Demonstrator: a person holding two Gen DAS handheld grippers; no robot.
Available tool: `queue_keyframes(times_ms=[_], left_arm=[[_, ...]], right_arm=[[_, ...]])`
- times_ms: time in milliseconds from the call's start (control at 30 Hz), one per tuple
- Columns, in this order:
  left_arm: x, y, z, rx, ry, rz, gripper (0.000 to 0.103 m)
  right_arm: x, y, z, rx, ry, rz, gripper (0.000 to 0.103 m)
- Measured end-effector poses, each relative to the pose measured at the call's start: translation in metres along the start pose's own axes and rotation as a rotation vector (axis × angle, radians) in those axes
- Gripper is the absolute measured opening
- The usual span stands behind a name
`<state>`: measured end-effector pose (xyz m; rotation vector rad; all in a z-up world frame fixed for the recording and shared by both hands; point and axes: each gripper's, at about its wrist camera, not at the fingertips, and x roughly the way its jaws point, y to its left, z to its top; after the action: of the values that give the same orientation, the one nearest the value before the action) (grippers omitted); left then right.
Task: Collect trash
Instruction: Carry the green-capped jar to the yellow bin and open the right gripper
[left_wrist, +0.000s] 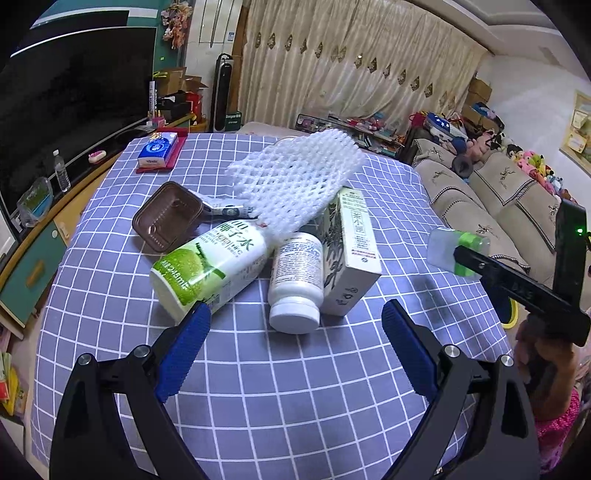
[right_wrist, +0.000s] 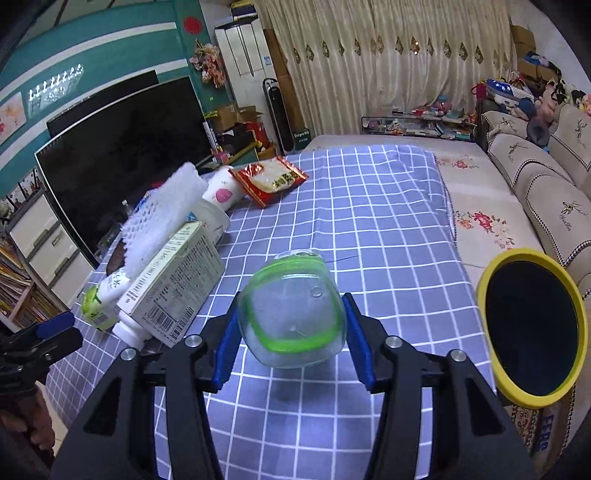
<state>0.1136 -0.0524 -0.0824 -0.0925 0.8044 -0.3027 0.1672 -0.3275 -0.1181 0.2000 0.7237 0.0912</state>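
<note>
Right wrist view: the right gripper (right_wrist: 293, 325) is clamped on a clear plastic cup (right_wrist: 291, 314) with a green band, one blue pad pressed against each side of it. The cup lies sideways between the jaws with its base toward the camera, lifted clear of the checked tablecloth (right_wrist: 369, 221). To the right of the cup, past the edge of the tablecloth, is a yellow-rimmed bin (right_wrist: 495, 362) with a dark inside.

To the left of the cup a pile of trash lies on the tablecloth. Left wrist view shows it best: a green-and-white drink bottle (left_wrist: 210, 266) on its side, a white pill bottle (left_wrist: 297, 284) just right of it, a pale carton (left_wrist: 351, 251) touching the pill bottle, a white foam net (left_wrist: 295, 184) draped over all three, and a brown plastic tray (left_wrist: 168, 218) just behind the drink bottle. A blue tissue pack (left_wrist: 159, 149) sits well behind the pile, near the far edge.

The left gripper (left_wrist: 295, 321) has its jaws wide apart and empty, with the cap of the pill bottle between the tips but untouched. Its left pad (left_wrist: 184, 350) is just beside the base of the drink bottle.
</note>
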Motion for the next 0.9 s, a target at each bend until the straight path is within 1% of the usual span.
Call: queue_keyframes(times_ms=[133,233,333,433,533,600,700,767,833,900], left_arm=[[-0.002,-0.007,0.000,0.024,-0.008,-0.001,0.092],[-0.002,-0.011,-0.001,0.041,-0.008,-0.002,0.092],[0.000,-0.016,0.000,0.049,-0.007,-0.011,0.092],[0.004,-0.021,-0.001,0.059,0.001,-0.019,0.092],[0.010,-0.031,-0.001,0.075,0.014,-0.029,0.092],[0.014,-0.036,-0.001,0.085,0.019,-0.032,0.092],[0.020,-0.043,0.000,0.098,0.030,-0.031,0.092],[0.024,-0.048,0.001,0.102,0.038,-0.031,0.092],[0.027,-0.051,0.001,0.108,0.045,-0.031,0.092],[0.031,-0.056,0.001,0.120,0.051,-0.024,0.092]], right_arm=[[-0.017,-0.010,0.001,0.017,-0.021,0.018,0.049],[-0.035,-0.024,0.005,0.024,-0.053,-0.015,0.049],[-0.054,-0.057,0.007,0.055,-0.076,-0.102,0.049],[-0.058,-0.099,0.004,0.108,-0.069,-0.204,0.049],[-0.050,-0.160,-0.009,0.199,-0.011,-0.323,0.049],[-0.038,-0.191,-0.018,0.241,0.042,-0.372,0.049],[-0.013,-0.225,-0.031,0.274,0.137,-0.411,0.049],[0.003,-0.240,-0.038,0.282,0.191,-0.424,0.049],[0.020,-0.251,-0.044,0.288,0.246,-0.425,0.050],[0.033,-0.256,-0.048,0.294,0.275,-0.425,0.050]])
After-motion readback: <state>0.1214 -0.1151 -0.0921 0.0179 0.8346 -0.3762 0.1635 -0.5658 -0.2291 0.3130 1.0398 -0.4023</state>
